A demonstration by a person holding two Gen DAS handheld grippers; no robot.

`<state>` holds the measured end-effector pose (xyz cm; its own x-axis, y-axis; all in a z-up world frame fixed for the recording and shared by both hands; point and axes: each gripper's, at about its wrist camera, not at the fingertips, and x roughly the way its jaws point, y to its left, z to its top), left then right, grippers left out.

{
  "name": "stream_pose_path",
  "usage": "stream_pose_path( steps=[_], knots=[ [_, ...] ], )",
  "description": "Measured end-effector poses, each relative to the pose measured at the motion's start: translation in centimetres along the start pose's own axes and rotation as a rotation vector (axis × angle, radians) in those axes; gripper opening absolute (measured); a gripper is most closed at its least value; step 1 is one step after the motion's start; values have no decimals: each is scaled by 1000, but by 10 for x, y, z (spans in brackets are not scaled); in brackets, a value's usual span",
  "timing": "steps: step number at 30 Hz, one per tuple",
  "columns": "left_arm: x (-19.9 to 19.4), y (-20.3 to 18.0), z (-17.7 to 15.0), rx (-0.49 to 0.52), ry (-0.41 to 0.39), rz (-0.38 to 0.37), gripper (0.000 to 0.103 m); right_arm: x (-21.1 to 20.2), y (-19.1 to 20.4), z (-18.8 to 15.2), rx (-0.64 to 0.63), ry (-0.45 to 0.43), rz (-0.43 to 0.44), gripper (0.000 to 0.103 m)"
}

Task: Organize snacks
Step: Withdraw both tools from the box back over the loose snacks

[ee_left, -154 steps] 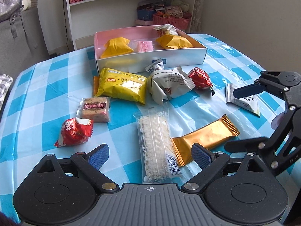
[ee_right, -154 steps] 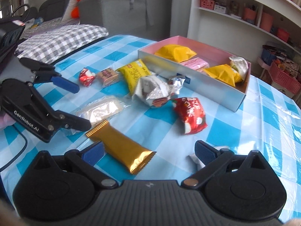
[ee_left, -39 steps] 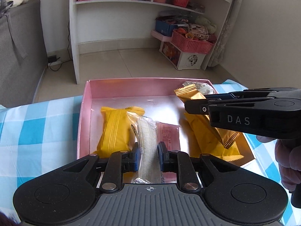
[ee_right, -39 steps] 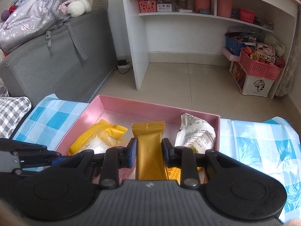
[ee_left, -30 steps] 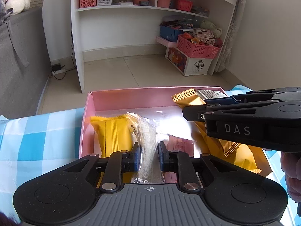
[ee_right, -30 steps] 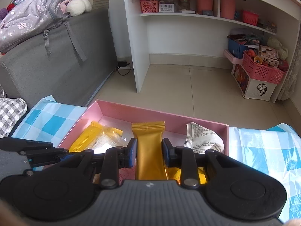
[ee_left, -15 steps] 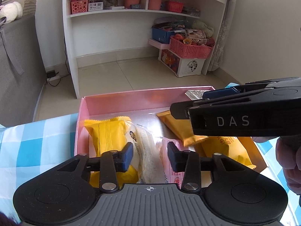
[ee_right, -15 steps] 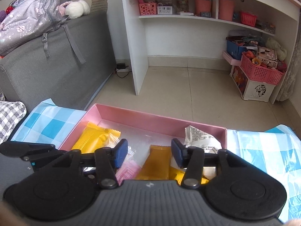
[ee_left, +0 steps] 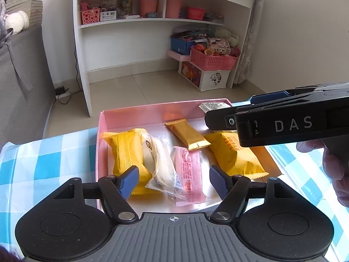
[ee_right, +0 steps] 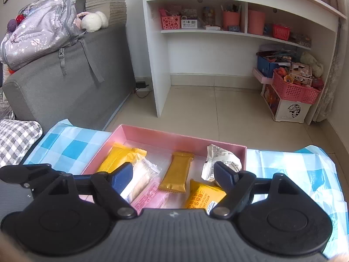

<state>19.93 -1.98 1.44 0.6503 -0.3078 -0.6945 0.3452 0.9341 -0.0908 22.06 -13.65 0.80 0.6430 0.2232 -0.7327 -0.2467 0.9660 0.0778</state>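
A pink box point(ee_left: 130, 113) point(ee_right: 181, 137) on the blue checked tablecloth holds several snacks. The clear rice-cracker pack point(ee_left: 162, 163) point(ee_right: 139, 179) lies between a yellow pack point(ee_left: 126, 150) and a pink pack point(ee_left: 189, 170). The gold bar point(ee_left: 187, 135) point(ee_right: 177, 172) lies in the middle of the box, next to a second yellow pack point(ee_left: 233, 152) and a silver pack point(ee_right: 222, 159). My left gripper point(ee_left: 174, 180) is open and empty above the box's near side. My right gripper point(ee_right: 173, 176) is open and empty above the box; its side also shows in the left wrist view point(ee_left: 283, 118).
Beyond the table's far edge are a tiled floor, a white shelf unit point(ee_left: 152, 21) with pink baskets, and a grey sofa point(ee_right: 65, 83) at the left. The checked tablecloth point(ee_left: 43, 157) lies on both sides of the box.
Both grippers have opened wider and let go: the cracker pack and the gold bar now lie in the box. Both grippers have lifted and drawn back a little.
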Motion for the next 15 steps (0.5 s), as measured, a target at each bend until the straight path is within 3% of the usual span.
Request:
stream_pose_path(
  steps=[10,15],
  knots=[
    [-36,-10,-21,25,-2,3,87,-30,13,-19,-53,-14,-35,93],
    [-52,-11,-34,28,-1,4,91,-41,15,-32,-63,-15,-34,94]
  ],
)
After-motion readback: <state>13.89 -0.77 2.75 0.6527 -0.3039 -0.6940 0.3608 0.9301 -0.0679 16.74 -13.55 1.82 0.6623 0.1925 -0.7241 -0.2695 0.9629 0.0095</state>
